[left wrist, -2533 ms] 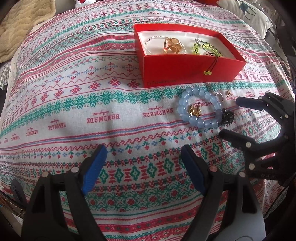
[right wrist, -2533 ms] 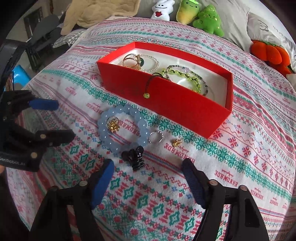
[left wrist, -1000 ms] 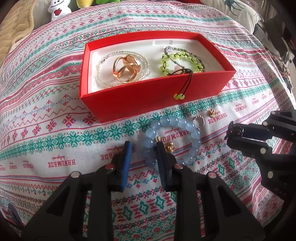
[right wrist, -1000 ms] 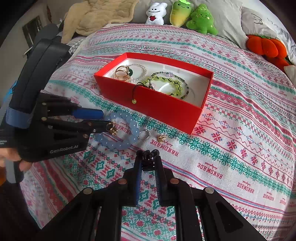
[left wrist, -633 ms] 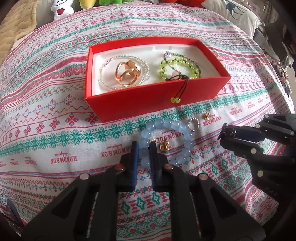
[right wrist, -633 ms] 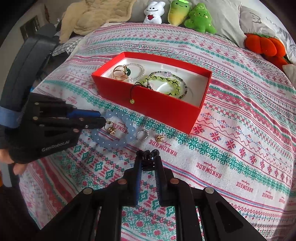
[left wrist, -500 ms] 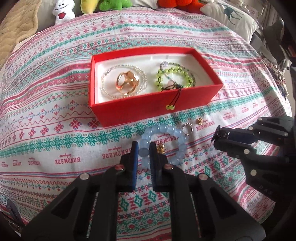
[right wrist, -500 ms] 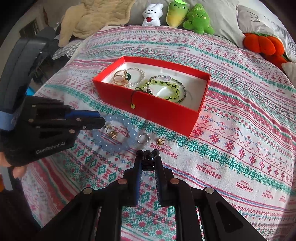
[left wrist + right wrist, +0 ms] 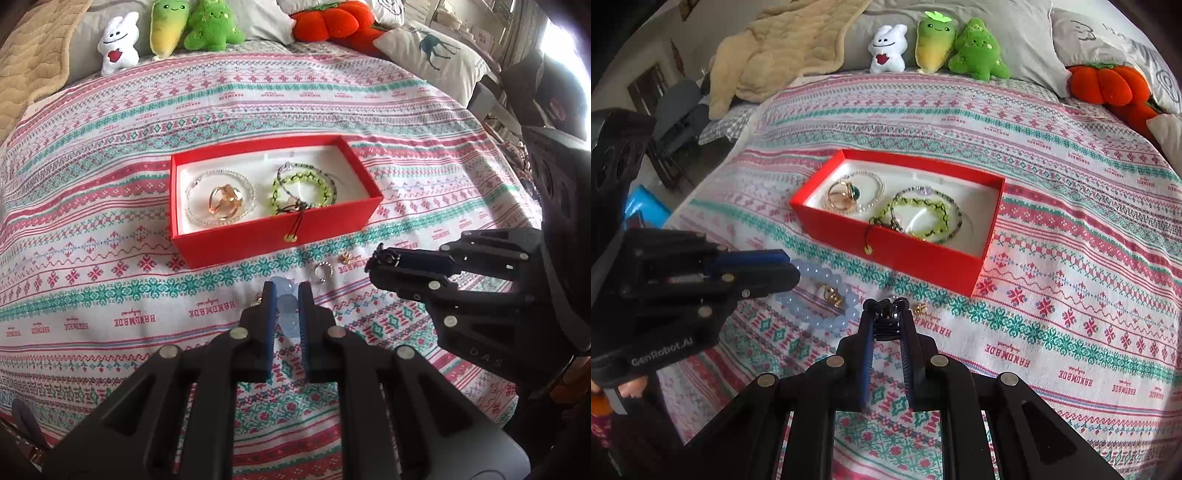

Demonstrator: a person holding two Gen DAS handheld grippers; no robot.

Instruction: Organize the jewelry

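Note:
My left gripper (image 9: 284, 291) is shut on a pale blue bead bracelet (image 9: 287, 308), seen edge-on between its blue pads. In the right wrist view the bracelet (image 9: 827, 297), with a gold charm, hangs from the left gripper (image 9: 790, 267) just over the patterned cloth. My right gripper (image 9: 886, 312) is shut on a small black hair claw (image 9: 886, 321); it shows at the right as the right gripper (image 9: 376, 258). The open red box (image 9: 273, 236) lies beyond both, holding a pearl bracelet with gold rings (image 9: 221, 201) and a green bead bracelet (image 9: 301, 188).
A silver ring (image 9: 323, 271) and a gold earring (image 9: 345, 257) lie on the cloth in front of the box. Plush toys (image 9: 934, 44), an orange pumpkin plush (image 9: 1108, 83), pillows and a beige blanket (image 9: 775, 48) line the far edge of the bed.
The left jaws closed on the blue bracelet and lifted it off the cloth. Both grippers rose, so the box looks farther away. The right gripper kept its hold on the hair claw.

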